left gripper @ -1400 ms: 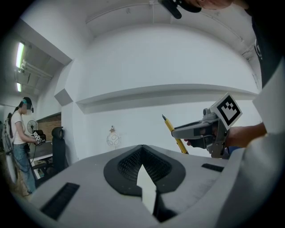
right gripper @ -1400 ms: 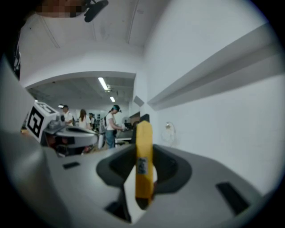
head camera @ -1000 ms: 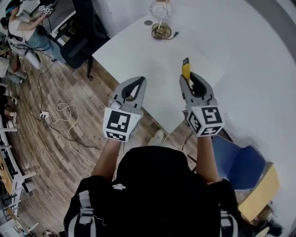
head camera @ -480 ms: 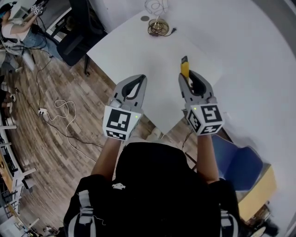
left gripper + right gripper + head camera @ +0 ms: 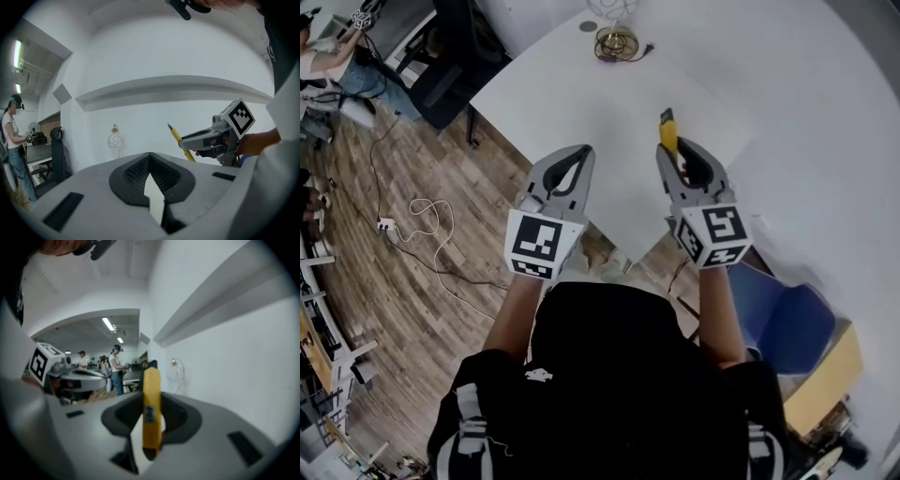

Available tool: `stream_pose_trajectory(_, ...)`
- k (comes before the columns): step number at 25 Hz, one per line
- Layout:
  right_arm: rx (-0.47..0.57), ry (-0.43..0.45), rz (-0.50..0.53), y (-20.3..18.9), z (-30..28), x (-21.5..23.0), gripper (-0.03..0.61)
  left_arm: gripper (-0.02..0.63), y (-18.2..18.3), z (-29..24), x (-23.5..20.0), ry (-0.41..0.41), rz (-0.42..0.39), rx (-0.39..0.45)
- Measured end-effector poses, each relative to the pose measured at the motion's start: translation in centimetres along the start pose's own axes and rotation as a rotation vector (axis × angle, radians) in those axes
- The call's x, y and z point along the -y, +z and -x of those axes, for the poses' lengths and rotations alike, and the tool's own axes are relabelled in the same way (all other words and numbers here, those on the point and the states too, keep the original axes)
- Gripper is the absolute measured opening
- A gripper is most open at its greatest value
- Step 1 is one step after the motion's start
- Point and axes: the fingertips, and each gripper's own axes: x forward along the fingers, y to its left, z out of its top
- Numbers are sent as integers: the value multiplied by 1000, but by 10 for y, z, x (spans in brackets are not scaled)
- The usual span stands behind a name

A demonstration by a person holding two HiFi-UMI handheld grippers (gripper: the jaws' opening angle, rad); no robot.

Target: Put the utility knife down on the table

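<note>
A yellow utility knife (image 5: pixel 667 132) with a dark tip sticks out forward from my right gripper (image 5: pixel 671 153), which is shut on it above the white table (image 5: pixel 572 89). In the right gripper view the knife (image 5: pixel 151 401) stands upright between the jaws of the right gripper (image 5: pixel 151 427). My left gripper (image 5: pixel 583 151) hovers beside it to the left, over the table's near edge, shut with nothing in it. The left gripper view shows its own jaws meeting at the tip (image 5: pixel 150 156), with the knife (image 5: pixel 179 142) and the right gripper (image 5: pixel 190 139) off to the right.
A coil of cable (image 5: pixel 617 42) lies at the table's far side. A blue chair (image 5: pixel 778 323) stands right of the table corner, and a black chair (image 5: pixel 450 66) at its far left. A loose cord (image 5: pixel 422 220) trails on the wooden floor. A person (image 5: pixel 337 66) stands far left.
Both grippers have sunk a little and edged further over the table. The knife stays in the right gripper's hold, and the left gripper stays shut.
</note>
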Motion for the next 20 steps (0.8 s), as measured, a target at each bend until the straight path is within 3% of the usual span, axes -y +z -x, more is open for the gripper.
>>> stream_pose_trajectory(11,-38,-42,-18,-11,-19,-13,137,14,-6,-4,-19,-77,-9,-11)
stream_pose_trajectory(20,-183,5,10,-44,-60,-38,137,15,-22,-6,-52,-109,7,-37)
